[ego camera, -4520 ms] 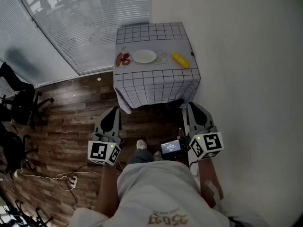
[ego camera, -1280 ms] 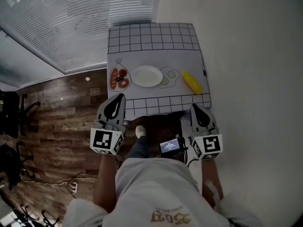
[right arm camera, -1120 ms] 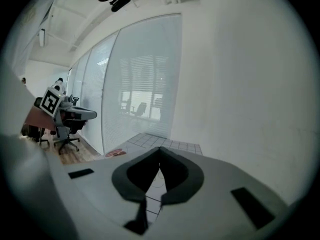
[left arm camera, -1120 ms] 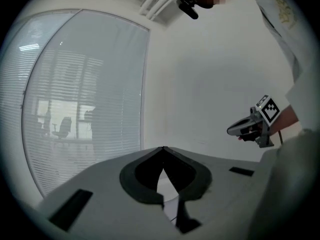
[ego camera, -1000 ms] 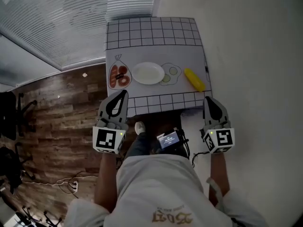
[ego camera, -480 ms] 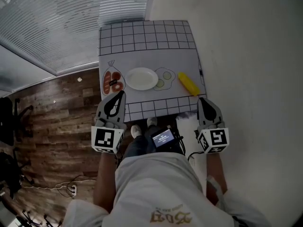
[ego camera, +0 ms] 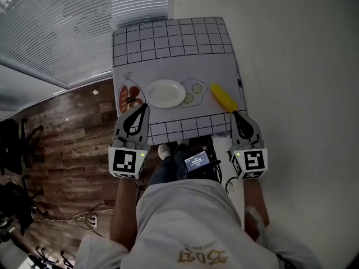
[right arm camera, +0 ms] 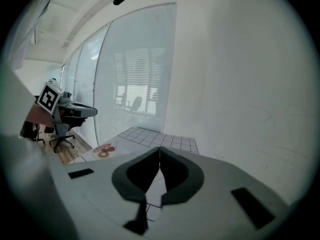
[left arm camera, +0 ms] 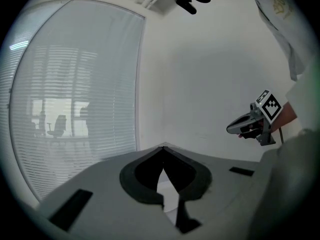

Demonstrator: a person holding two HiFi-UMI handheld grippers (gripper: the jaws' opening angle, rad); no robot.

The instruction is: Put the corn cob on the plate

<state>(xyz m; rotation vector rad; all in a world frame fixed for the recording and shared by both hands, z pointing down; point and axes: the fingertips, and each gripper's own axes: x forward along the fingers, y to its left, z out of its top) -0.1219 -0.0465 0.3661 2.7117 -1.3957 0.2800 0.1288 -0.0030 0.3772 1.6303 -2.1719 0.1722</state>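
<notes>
While both tongs are held at the near edge of the tabletop (ego camera: pixel 174 49), the task is judged to be at its approach step, with nothing yet grasped. At the left, the left tongs (ego camera: pixel 144 107) are seen closed and empty. Just beyond their tips a packet of red slices (ego camera: pixel 129 96) is laid, and beside it the white plate (ego camera: pixel 165 93) is set, bare. A flat fried-egg piece (ego camera: pixel 194 92) is placed between the plate and the corn cob (ego camera: pixel 224 97), which is laid slantwise near the right edge, apart from the plate. The right tongs (ego camera: pixel 236 116), likewise closed and empty, are held just short of the cob's near end. For the next move, these jaws need to be opened, brought round the cob and closed on it, so that it can be carried leftward to the plate.
</notes>
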